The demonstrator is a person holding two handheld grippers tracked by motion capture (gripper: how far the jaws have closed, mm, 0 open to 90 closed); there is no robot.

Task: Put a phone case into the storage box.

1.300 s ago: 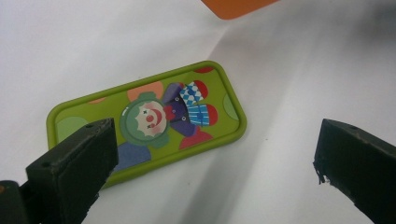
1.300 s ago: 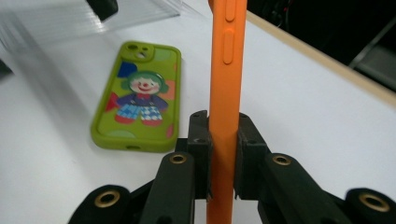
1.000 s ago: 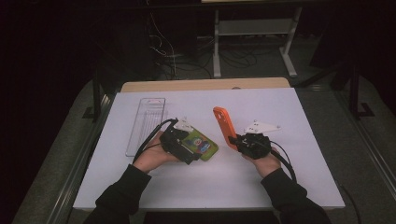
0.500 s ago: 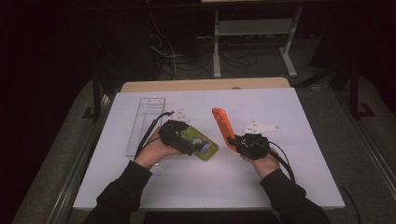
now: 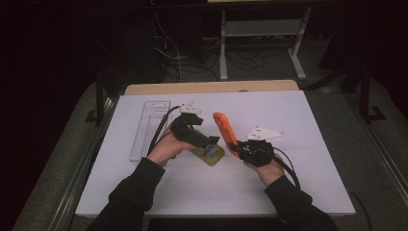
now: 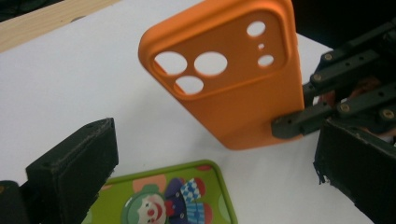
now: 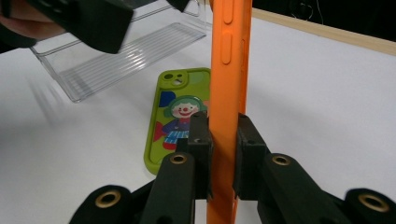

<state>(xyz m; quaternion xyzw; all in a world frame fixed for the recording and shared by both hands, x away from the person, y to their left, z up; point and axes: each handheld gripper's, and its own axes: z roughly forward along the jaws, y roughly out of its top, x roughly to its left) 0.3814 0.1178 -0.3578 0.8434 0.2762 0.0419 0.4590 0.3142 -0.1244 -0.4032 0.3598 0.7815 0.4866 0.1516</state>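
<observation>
My right gripper is shut on the lower end of an orange phone case and holds it upright on edge above the white table. In the high view the orange case slants up and to the left from my right gripper. A green phone case with a clown picture lies flat on the table between the two hands. My left gripper hangs open just above the green case, jaws wide apart and touching nothing, facing the orange case's back.
A clear plastic tray lies lengthwise at the left of the white table top. A wooden strip runs along the far edge. Dark floor, cables and a metal stand lie beyond.
My left gripper has risen a little and shifted toward the orange case, while the green case stays flat on the table. The right hand and the orange case have not moved.
</observation>
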